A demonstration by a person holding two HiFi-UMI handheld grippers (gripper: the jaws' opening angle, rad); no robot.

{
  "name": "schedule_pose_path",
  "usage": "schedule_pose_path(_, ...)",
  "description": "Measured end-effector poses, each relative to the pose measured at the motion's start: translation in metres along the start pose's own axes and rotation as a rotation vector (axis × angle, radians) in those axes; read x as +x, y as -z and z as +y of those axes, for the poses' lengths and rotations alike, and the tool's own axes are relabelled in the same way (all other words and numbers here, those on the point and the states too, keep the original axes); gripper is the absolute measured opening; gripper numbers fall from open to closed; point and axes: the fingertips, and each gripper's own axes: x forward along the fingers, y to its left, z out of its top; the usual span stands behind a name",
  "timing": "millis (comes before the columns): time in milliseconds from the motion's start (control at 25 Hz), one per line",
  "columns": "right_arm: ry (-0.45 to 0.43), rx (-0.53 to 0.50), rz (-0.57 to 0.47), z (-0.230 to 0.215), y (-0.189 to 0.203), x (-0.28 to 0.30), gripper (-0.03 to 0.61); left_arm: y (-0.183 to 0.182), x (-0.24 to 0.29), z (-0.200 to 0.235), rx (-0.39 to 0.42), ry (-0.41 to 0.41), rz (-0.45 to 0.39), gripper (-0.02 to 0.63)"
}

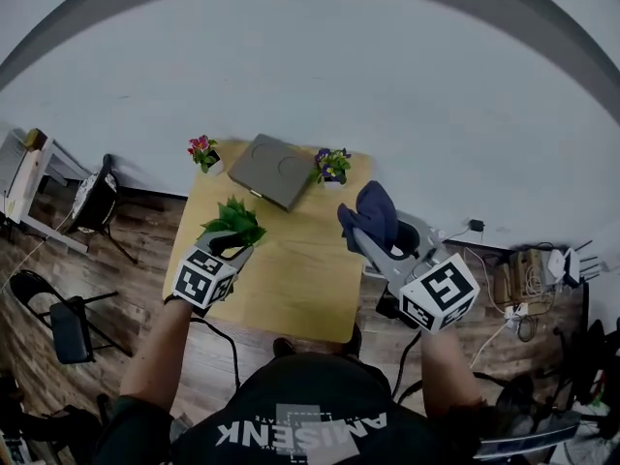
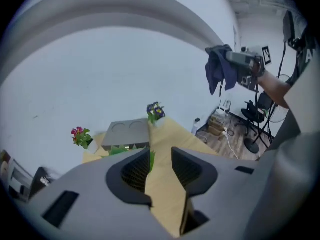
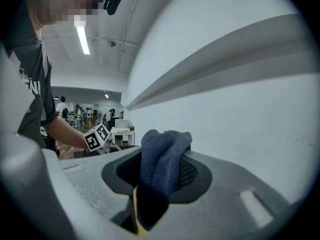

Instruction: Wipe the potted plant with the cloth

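1. Desk [image 1: 291, 284] of light wood stands against the white wall, and we lean over its near edge.
2. We see a grey box [image 1: 274, 170] with two round recesses at the desk's far edge.
3. Our left tool [image 1: 231, 250] hangs over the desk's left side, released, jaws apart and nothing gripped between them.
4. Our right tool [image 1: 360, 232] is raised at the desk's right edge, clenched on the cloth [image 1: 373, 211], a dark blue bunch.
5. We find the potted plant [image 1: 232, 221], green and leafy, on the desk's left half, just ahead of the left tool.
6. We note a red-flowered pot [image 1: 203, 153] left of the box and a purple-flowered pot [image 1: 332, 166] to its right.
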Motion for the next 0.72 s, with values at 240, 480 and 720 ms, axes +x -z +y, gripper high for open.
schedule_pose_path(240,-0.103,0.02,-0.069,0.003,-0.03,0.006,0.129,-0.066,-0.071,-0.015,-0.147,-0.072,-0.311,0.132)
schedule_pose_path(480,-0.202,0.022,-0.123,0.012,-0.057,0.015,0.129,-0.11,-0.148,-0.018,-0.286,-0.208,-0.586,0.058)
schedule_pose_path(720,-0.259,0.037,-0.147,0.015,-0.073,0.017,0.129,-0.125,-0.192,-0.02,-0.377,-0.292,-0.679,0.002)
